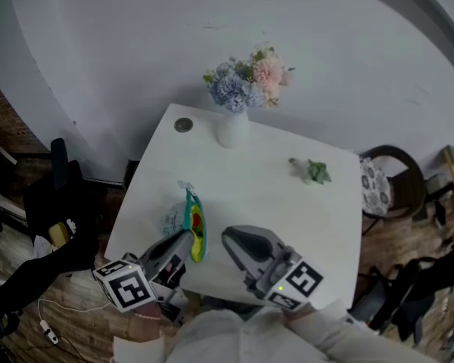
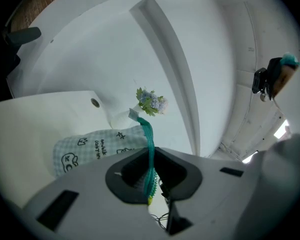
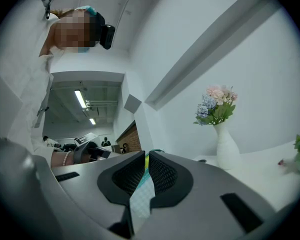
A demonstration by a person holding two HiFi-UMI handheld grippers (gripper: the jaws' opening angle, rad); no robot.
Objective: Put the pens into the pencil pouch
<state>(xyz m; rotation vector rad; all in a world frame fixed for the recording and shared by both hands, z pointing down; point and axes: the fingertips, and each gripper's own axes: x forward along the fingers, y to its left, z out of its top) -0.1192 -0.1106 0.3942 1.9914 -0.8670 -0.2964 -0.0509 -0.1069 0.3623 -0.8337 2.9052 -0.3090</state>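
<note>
the pale checked fabric pencil pouch (image 1: 194, 225), printed with black doodles and edged with a teal zipper, hangs between the two tools just above the near edge of the white counter (image 1: 287, 203). at its mouth the head view shows a yellow and red patch, too small to tell what it is, and no pen can be made out. the left tool (image 2: 151, 171) is pressed together on the teal zipper strip, which runs up out of its jaws, with the pouch's checked body spreading off to the left. the right tool (image 3: 144, 176) pinches a fold of the checked fabric between its ribbed pads (image 3: 162, 174). on the counter a white narrow-necked vase (image 1: 233, 131) holds blue and pink flowers (image 1: 246, 78) at the far edge, a small dark round disc (image 1: 183, 125) lies near the far left corner, and a green leafy sprig (image 1: 312, 171) lies well apart to the right. a plain white wall (image 1: 136, 51) stands behind, and a dark chair (image 1: 386, 180) with a patterned cushion sits beside the counter on a wooden floor. only the right gripper view shows ceiling strip lights (image 3: 81, 99) in a room beyond, and only the left gripper view shows the doodles on the pouch clearly.
</note>
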